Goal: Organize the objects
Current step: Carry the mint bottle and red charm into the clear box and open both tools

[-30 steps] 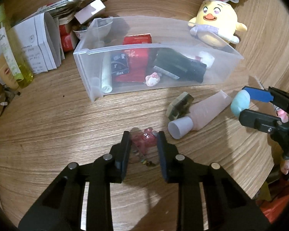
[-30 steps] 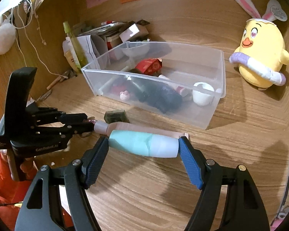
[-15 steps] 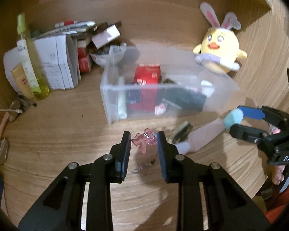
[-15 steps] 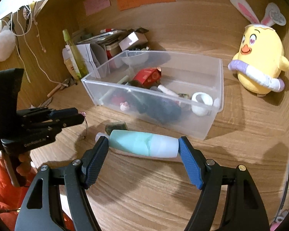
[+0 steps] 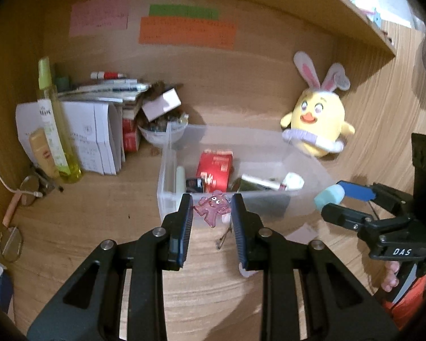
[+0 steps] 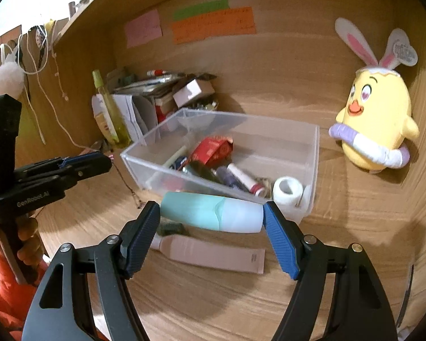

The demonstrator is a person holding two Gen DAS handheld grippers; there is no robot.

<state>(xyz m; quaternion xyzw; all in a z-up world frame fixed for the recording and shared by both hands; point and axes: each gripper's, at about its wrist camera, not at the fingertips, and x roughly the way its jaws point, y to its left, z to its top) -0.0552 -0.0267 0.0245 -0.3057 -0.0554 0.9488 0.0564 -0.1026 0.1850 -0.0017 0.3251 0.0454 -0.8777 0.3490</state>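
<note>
My left gripper (image 5: 211,209) is shut on a small pink translucent charm (image 5: 213,209) with a thin chain hanging below, held in the air just in front of the clear plastic bin (image 5: 167,182). My right gripper (image 6: 211,217) is shut on a teal and white bottle (image 6: 211,216), held sideways above the desk in front of the bin (image 6: 312,176). The bin holds a red box (image 6: 211,150), tubes and a white tape roll (image 6: 286,191). A pink tube (image 6: 213,253) and a small dark green object (image 6: 170,227) lie on the desk under the bottle.
A yellow plush chick (image 5: 318,126) with rabbit ears sits right of the bin against the wall. Papers, pens and boxes (image 5: 99,130) and a yellow-green bottle (image 5: 54,125) crowd the back left corner. Glasses (image 5: 31,187) and a cable lie at the left edge.
Both grippers have risen from the desk with their objects and tilted up toward the bin. The charm has been lifted off the desk; the pink tube stays lying there.
</note>
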